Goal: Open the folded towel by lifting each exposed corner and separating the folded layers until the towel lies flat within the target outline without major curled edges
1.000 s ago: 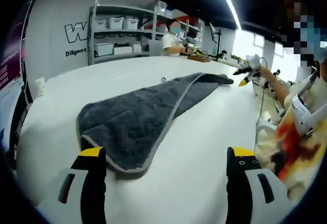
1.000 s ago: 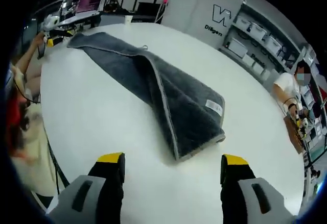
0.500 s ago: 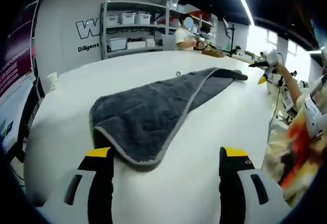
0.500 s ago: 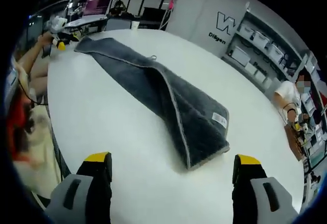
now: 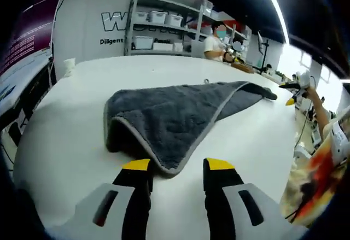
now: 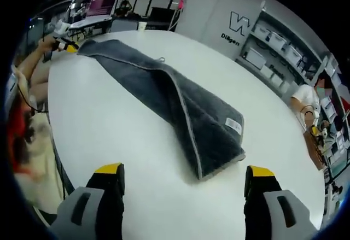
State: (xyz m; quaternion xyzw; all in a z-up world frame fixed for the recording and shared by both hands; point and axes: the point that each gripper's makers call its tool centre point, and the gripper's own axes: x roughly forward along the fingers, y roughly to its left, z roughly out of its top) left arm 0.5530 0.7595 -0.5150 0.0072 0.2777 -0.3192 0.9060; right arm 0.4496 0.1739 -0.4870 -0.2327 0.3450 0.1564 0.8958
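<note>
Narrowed since a moment ago, the left tool (image 5: 178, 165) sits partly open just before the folded towel's (image 5: 175, 114) near corner, holding nothing. Right tool (image 6: 185, 170) gapes wide and empty, short of the towel's other end on the white tabletop (image 6: 120, 136).

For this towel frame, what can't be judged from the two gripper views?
- Target outline: no marking can be made out on the white table in either view.
- Layer count: the top layer of the grey towel hides what lies beneath.
- Towel's label: too small to read, right gripper view.
- Left gripper: jaws narrowed at the towel's near corner; contact unclear.
- Right gripper: jaws wide apart, short of the towel.
</note>
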